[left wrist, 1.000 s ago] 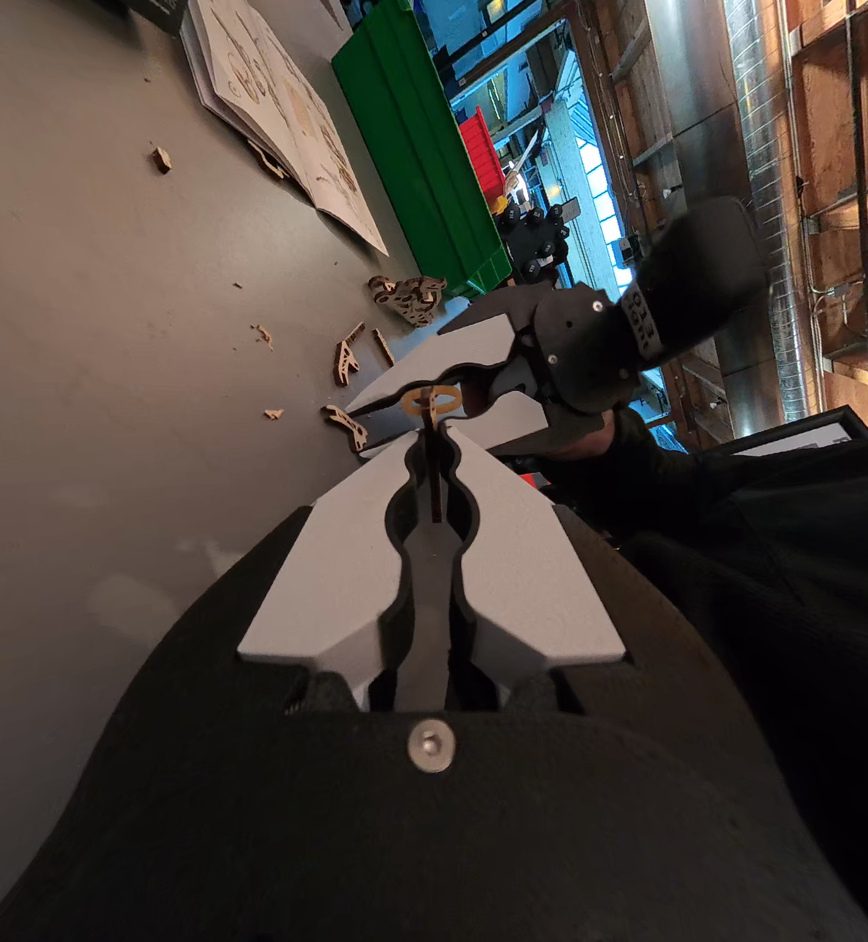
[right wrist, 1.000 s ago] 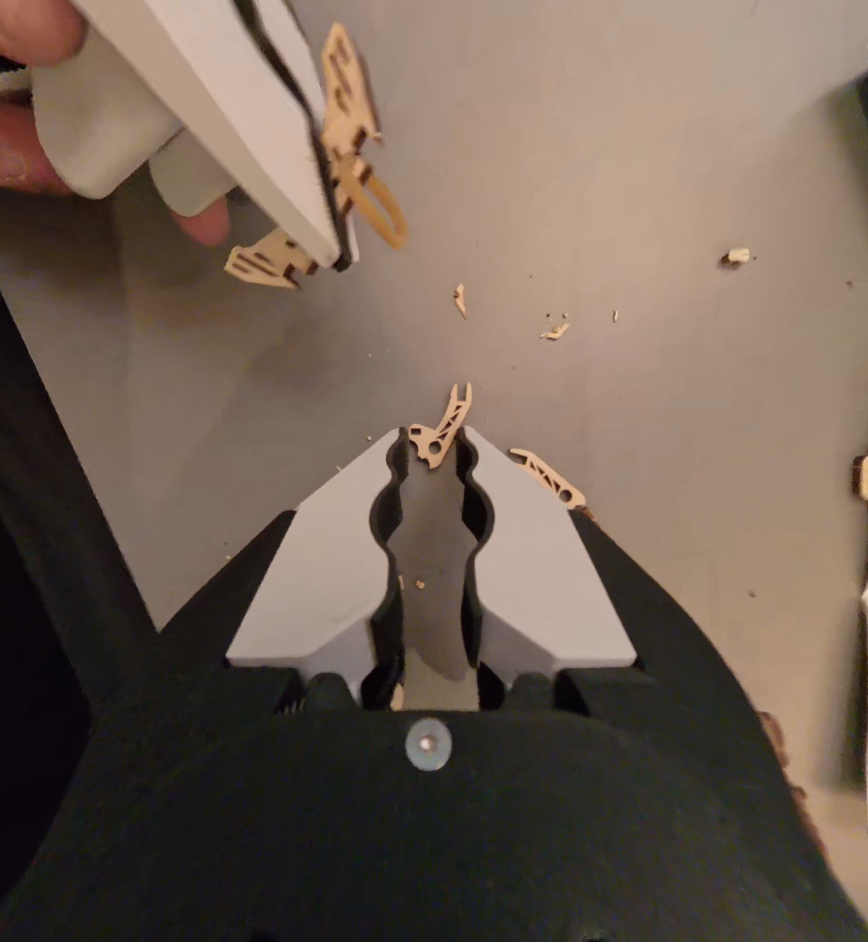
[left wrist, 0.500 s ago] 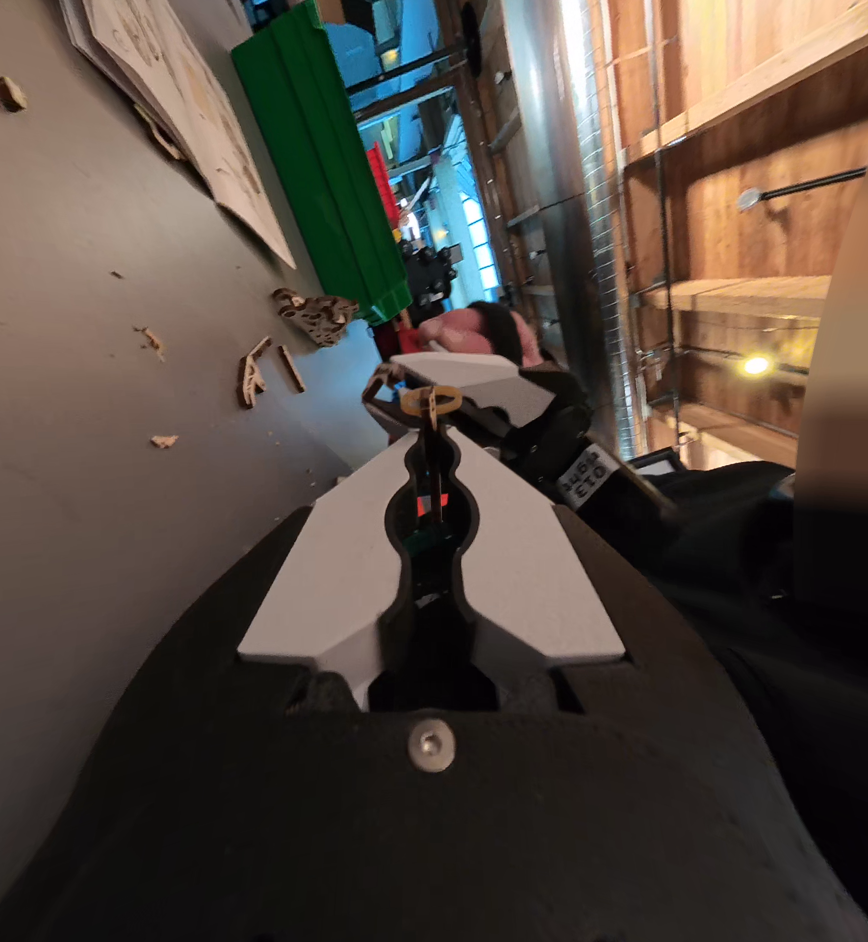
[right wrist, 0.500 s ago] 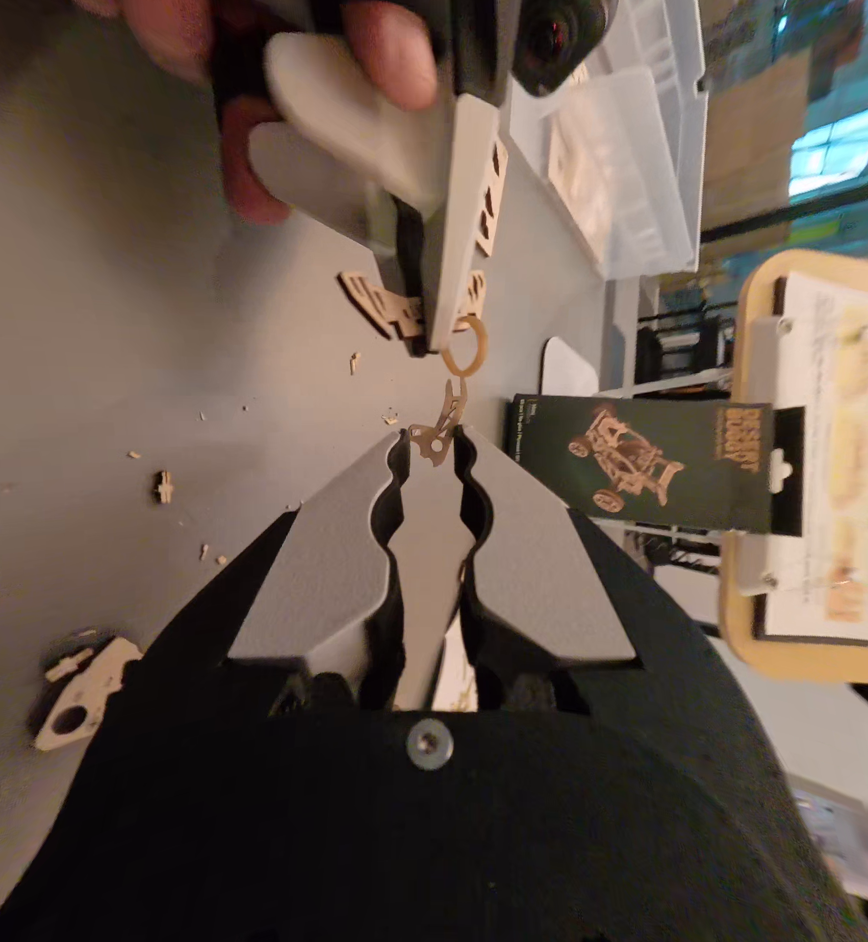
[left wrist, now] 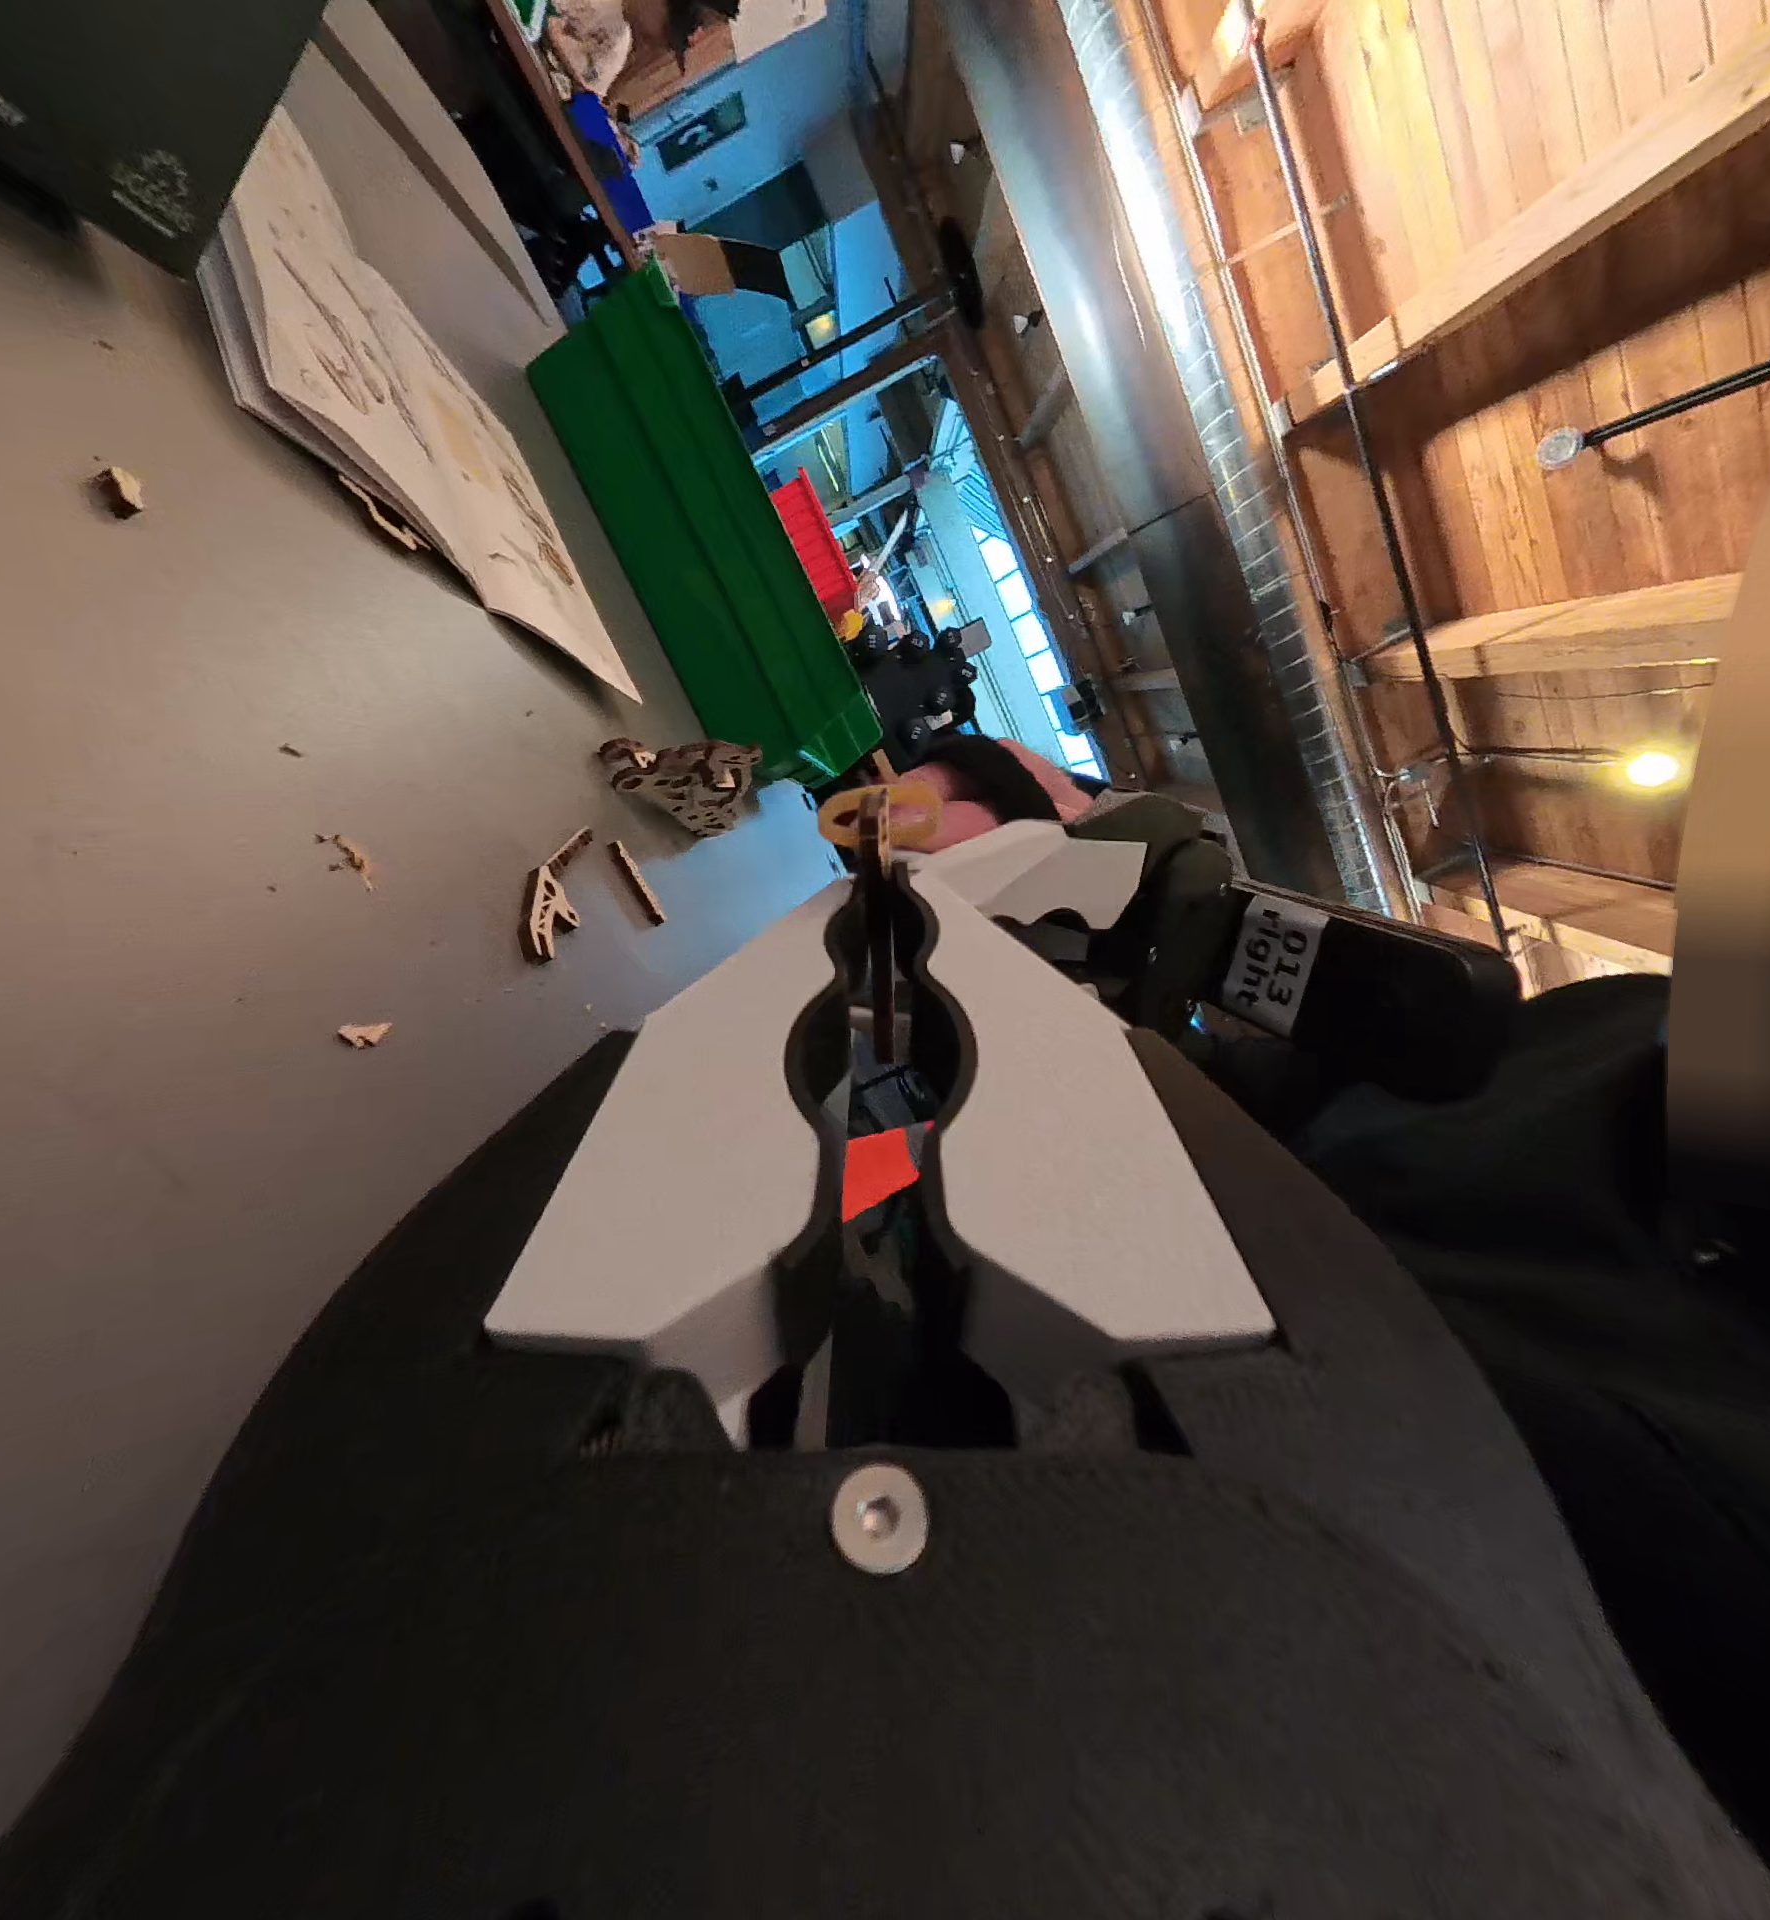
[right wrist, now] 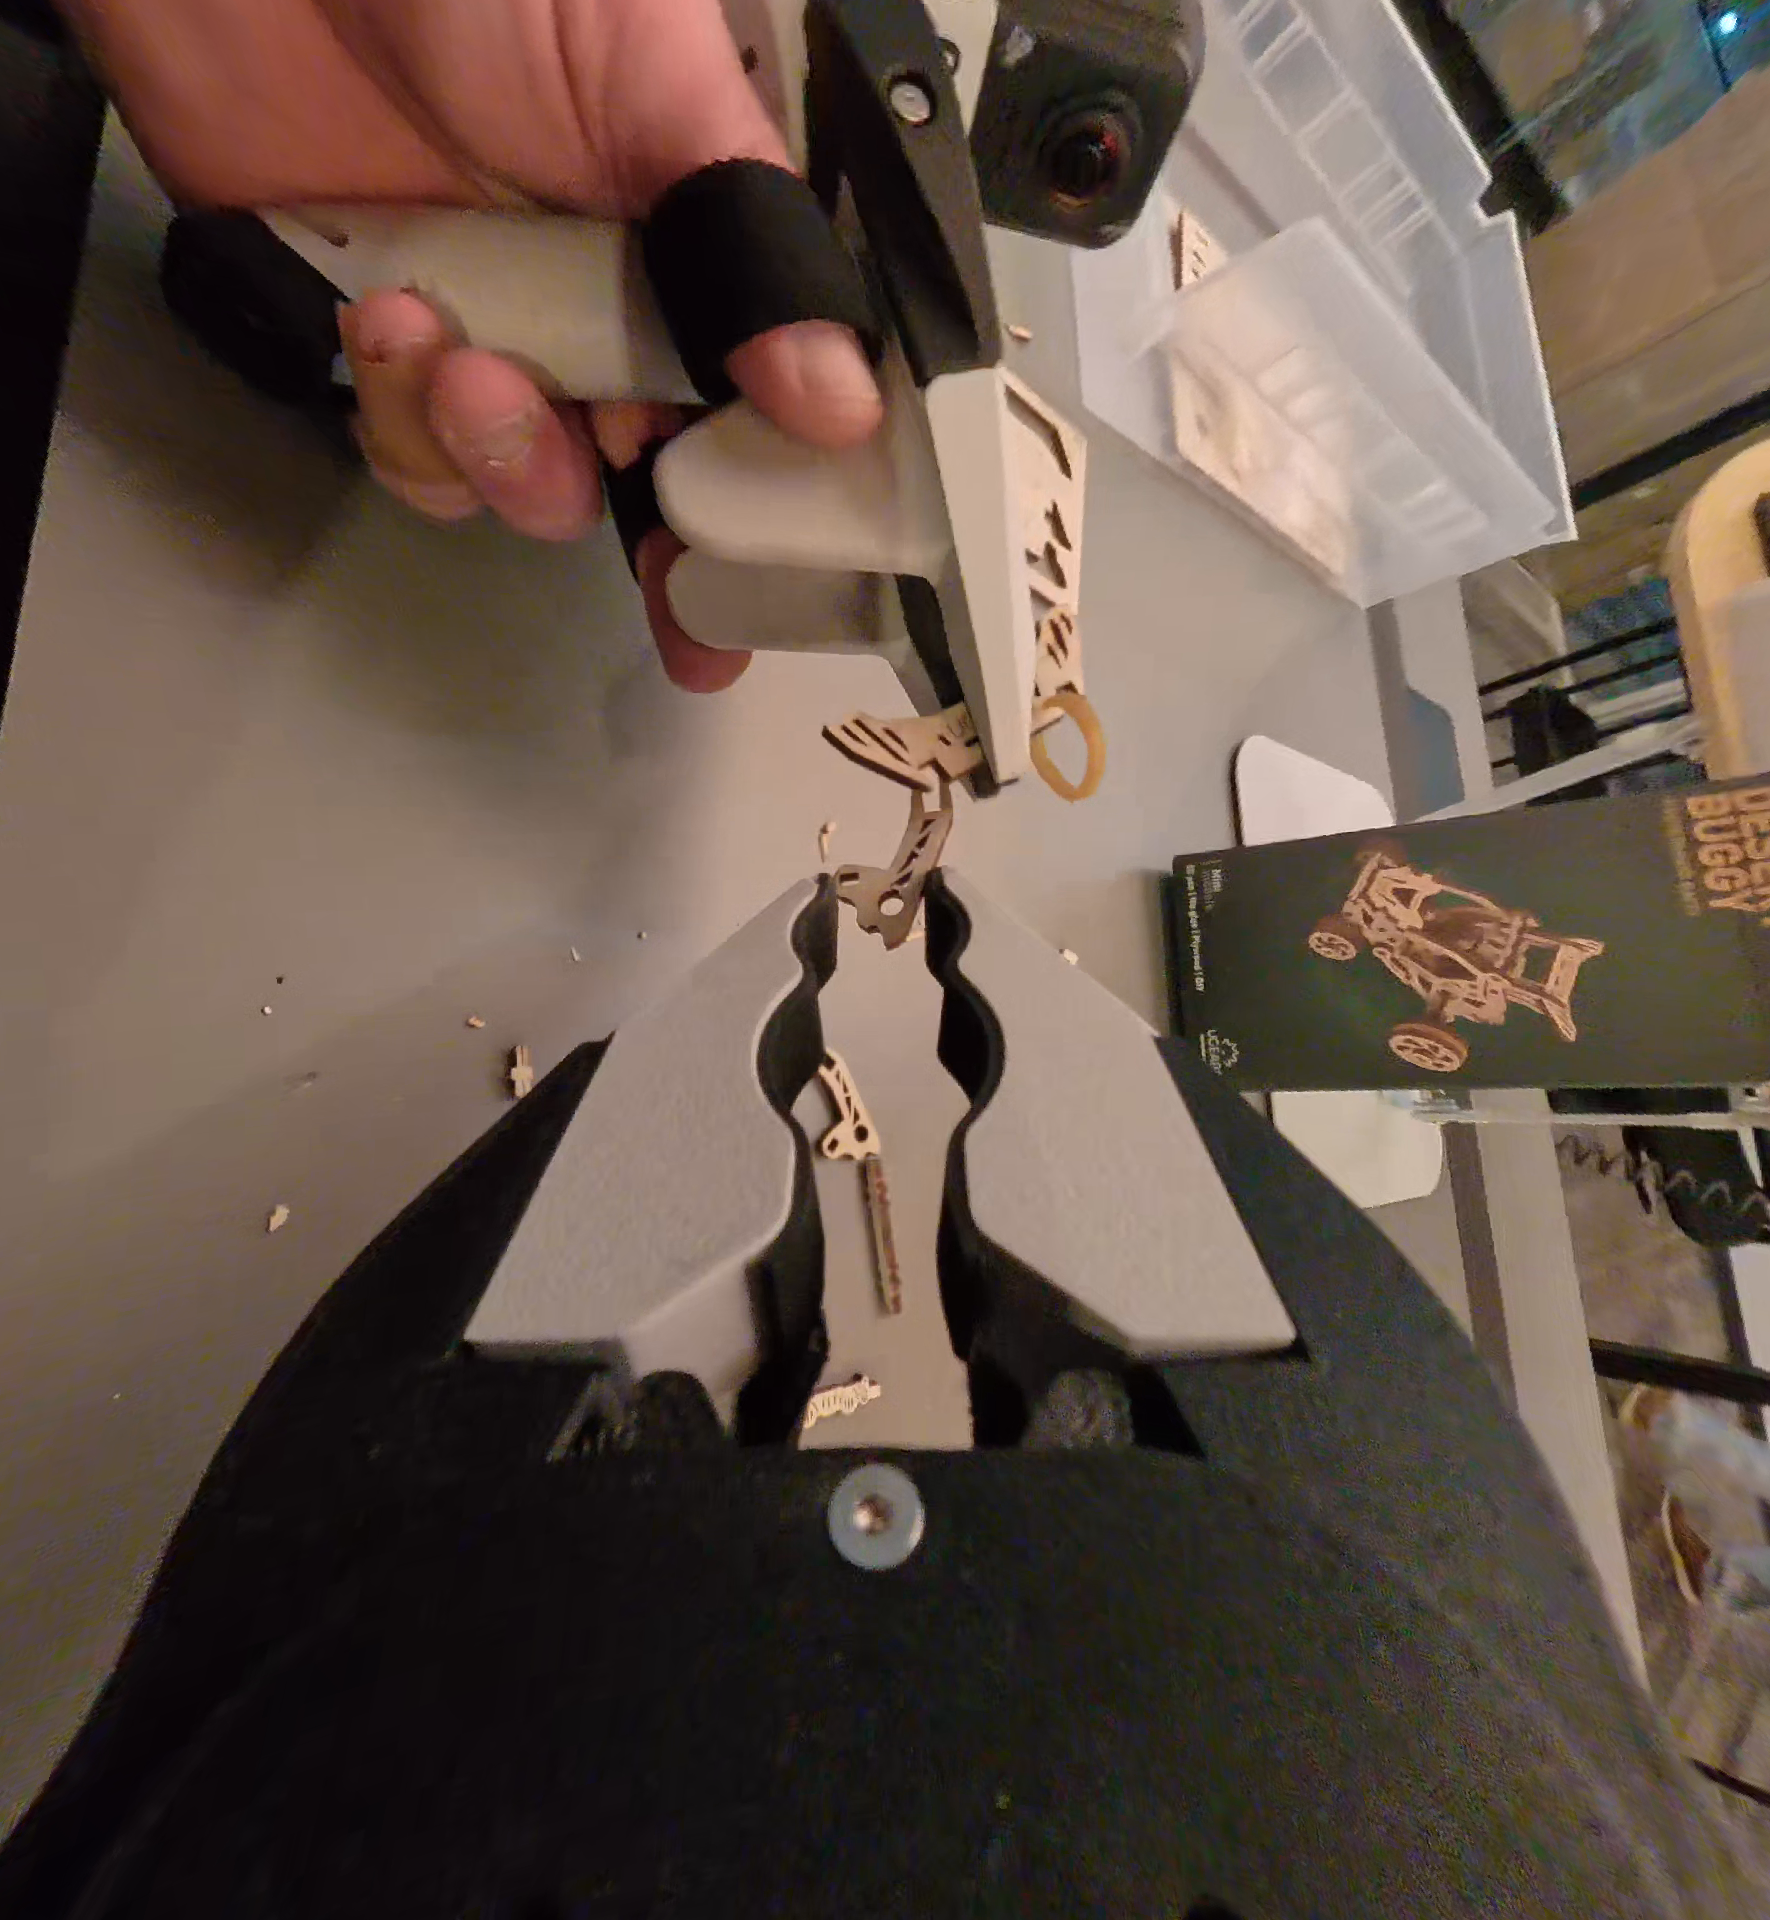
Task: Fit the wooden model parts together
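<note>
My left gripper is shut on a flat wooden frame part, seen edge-on, with a tan rubber band looped at its tip. In the right wrist view a hand holds this left gripper above the grey table. The frame part, the rubber band and a wing-shaped piece stick out of it. My right gripper is shut on a small wooden strut. The strut's far end touches the held frame part beside the wing piece.
A dark box with a buggy picture and clear plastic trays stand to the right. Loose wooden parts lie under my right gripper. An open booklet, a green bin, a part-built wooden assembly and scraps lie on the table. My left and right fingertips are right by each other.
My right gripper has brought the strut up from the table to the left gripper's frame part; its tip now meets it. Both grippers have tilted and closed in on each other.
</note>
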The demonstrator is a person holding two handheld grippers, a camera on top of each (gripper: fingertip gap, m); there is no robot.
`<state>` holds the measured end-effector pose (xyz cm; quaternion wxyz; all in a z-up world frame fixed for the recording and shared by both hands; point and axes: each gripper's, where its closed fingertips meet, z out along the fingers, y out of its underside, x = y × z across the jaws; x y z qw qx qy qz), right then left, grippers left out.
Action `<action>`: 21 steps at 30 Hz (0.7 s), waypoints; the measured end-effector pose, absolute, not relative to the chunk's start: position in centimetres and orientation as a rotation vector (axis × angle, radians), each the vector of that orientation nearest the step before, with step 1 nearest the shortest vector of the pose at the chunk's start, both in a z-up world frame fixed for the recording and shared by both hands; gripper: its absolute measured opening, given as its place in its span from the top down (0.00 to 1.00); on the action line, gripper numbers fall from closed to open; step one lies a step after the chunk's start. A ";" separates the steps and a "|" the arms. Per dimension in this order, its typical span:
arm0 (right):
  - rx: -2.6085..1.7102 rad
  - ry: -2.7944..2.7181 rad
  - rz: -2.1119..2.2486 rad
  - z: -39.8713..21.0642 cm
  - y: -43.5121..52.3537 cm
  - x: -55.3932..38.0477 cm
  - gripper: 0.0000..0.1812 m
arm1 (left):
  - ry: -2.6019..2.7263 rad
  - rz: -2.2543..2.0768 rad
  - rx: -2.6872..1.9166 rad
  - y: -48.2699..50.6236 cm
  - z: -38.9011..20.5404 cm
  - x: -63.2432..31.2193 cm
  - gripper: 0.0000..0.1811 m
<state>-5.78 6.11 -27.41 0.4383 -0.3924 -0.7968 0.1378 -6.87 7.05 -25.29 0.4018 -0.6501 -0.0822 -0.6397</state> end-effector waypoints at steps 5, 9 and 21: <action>-0.967 -1.993 0.388 -27.4 5.3 -5.9 0.92 | -0.154 -1.592 -1.655 7.1 -25.1 -5.9 1.00; -1.014 -2.006 0.463 -27.4 4.8 -6.1 0.92 | -0.173 -1.562 -1.657 7.5 -25.2 -6.0 1.00; -1.340 -1.990 0.714 -29.4 4.4 -5.5 0.88 | -0.206 -1.420 -1.749 7.9 -26.6 -7.6 1.00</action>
